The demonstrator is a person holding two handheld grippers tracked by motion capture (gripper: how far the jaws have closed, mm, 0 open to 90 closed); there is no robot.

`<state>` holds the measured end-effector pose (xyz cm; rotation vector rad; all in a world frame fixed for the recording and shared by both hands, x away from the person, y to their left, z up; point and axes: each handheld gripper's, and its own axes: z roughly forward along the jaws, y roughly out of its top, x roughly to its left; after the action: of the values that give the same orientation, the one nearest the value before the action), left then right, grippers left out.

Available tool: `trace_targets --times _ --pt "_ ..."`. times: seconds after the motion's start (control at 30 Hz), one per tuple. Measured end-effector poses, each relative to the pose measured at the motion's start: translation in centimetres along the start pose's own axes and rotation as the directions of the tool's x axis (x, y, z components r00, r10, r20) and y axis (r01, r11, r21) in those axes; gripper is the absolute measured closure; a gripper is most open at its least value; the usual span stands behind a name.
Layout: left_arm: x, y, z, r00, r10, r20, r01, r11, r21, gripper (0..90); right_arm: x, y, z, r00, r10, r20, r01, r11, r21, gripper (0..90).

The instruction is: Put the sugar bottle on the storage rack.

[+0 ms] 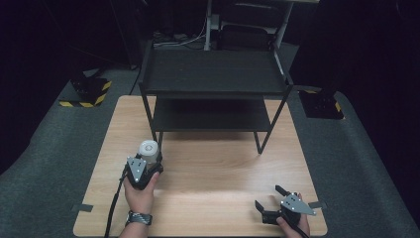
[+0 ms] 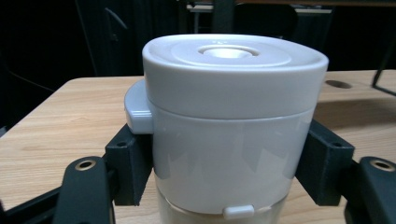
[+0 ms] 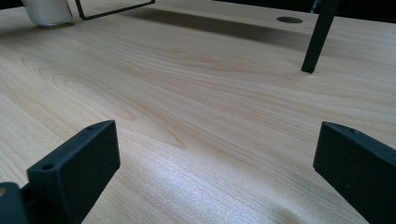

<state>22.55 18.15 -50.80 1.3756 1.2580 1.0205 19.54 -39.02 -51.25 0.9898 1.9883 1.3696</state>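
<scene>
A white canister (image 1: 147, 149) with a round lid stands on the wooden table (image 1: 213, 168), just in front of the left leg of the black shelf rack (image 1: 213, 74). My left gripper (image 1: 149, 162) is shut on the canister (image 2: 229, 135); its black pads (image 2: 128, 168) press on both sides below the lid. The lower part of the canister looks like clear glass. My right gripper (image 1: 268, 196) rests low near the table's front right corner. It is open wide, with bare wood between its jaws (image 3: 215, 154).
The rack has two tiers and thin legs; one leg (image 3: 317, 37) stands ahead of my right gripper. The canister's base (image 3: 46, 11) shows far off to its left. A round cable hole (image 3: 289, 19) is in the tabletop. Grey carpet surrounds the table.
</scene>
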Motion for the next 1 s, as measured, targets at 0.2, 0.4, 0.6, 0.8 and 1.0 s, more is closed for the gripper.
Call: trace_targets --times 0.2,0.4,0.6,0.8,1.0 --pt "-0.5 0.5 -0.6 0.9994 -0.001 0.034 0.001 1.0000 0.003 30.4 0.0 0.0 0.0 1.0000 -0.001 -0.001 0.001 1.000 0.000 0.0" --pt "-1.3 1.0 -0.9 0.9977 0.002 0.067 -0.003 0.9999 0.016 30.4 0.0 0.0 0.0 1.0000 -0.005 -0.002 0.005 1.000 0.000 0.0" --pt "-2.3 1.9 -1.3 0.9926 0.014 0.121 -0.016 0.9998 0.014 30.4 0.0 0.0 0.0 1.0000 -0.008 -0.003 0.008 1.000 0.002 0.0" --pt "-3.5 3.5 -1.6 0.9840 0.015 0.178 -0.016 0.9999 0.001 30.5 -0.1 0.0 0.0 0.9999 -0.008 -0.006 0.008 1.000 0.000 0.0" --pt "-5.0 6.3 -2.0 0.9744 0.030 0.223 -0.029 0.9995 -0.012 30.5 -0.1 0.0 0.0 0.9999 -0.010 -0.008 0.010 1.000 -0.002 0.0"
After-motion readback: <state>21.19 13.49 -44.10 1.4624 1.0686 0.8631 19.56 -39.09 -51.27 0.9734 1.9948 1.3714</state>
